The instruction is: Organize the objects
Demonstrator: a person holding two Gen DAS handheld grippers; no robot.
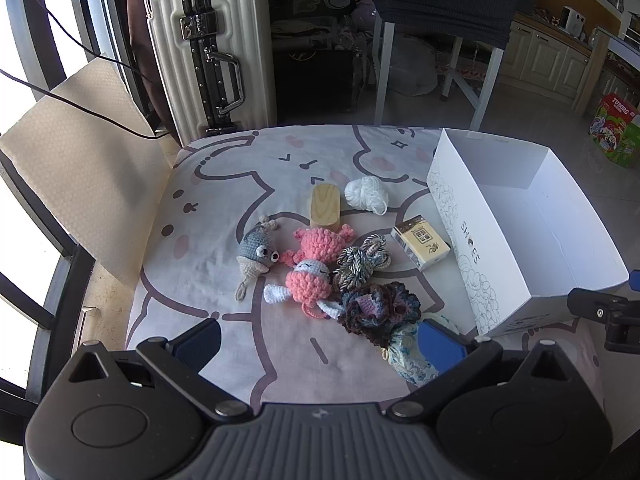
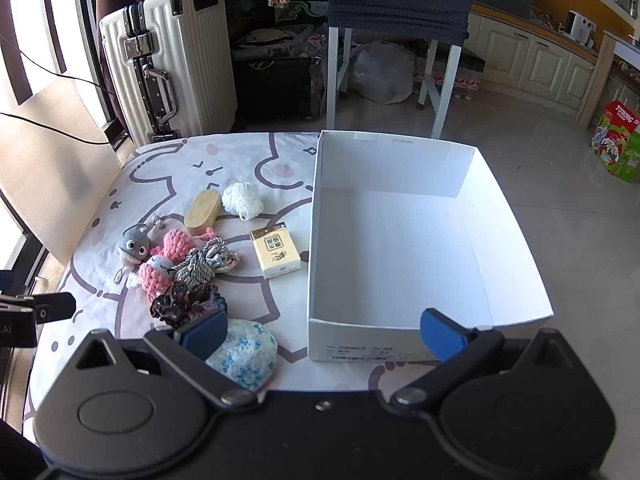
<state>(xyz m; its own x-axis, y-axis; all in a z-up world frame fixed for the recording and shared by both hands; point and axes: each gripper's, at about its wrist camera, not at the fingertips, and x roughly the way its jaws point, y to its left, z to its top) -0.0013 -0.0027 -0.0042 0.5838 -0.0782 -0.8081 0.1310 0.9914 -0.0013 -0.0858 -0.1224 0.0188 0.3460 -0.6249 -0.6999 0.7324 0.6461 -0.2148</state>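
A white shoe box (image 2: pixel 496 216) (image 1: pixel 452 216) stands open and empty on the right of a printed cloth. Left of it lie a pack of tissues (image 2: pixel 276 254) (image 1: pixel 420 242), a white yarn ball (image 2: pixel 242 199) (image 1: pixel 366 194), a wooden block (image 2: pixel 202 213) (image 1: pixel 325 209), a grey crochet fish (image 1: pixel 256 250) (image 2: pixel 134 246), two pink crochet toys (image 1: pixel 310 280) (image 2: pixel 158 272), a striped cord bundle (image 1: pixel 354 266) (image 2: pixel 198 266), a dark crochet flower (image 1: pixel 380 306) (image 2: pixel 180 302) and a blue-white crochet pouch (image 2: pixel 244 354) (image 1: pixel 408 354). My left gripper (image 1: pixel 320 346) hangs open above the cloth's near side. My right gripper (image 2: pixel 322 334) is open over the box's near wall.
The cloth (image 1: pixel 224 184) covers a low table. Behind it stand a white suitcase (image 1: pixel 208 52) (image 2: pixel 168 64) and a chair with white legs (image 2: pixel 384 60). A cardboard sheet (image 1: pixel 80 160) leans at the left by the window. A colourful carton (image 2: pixel 618 144) sits on the floor at right.
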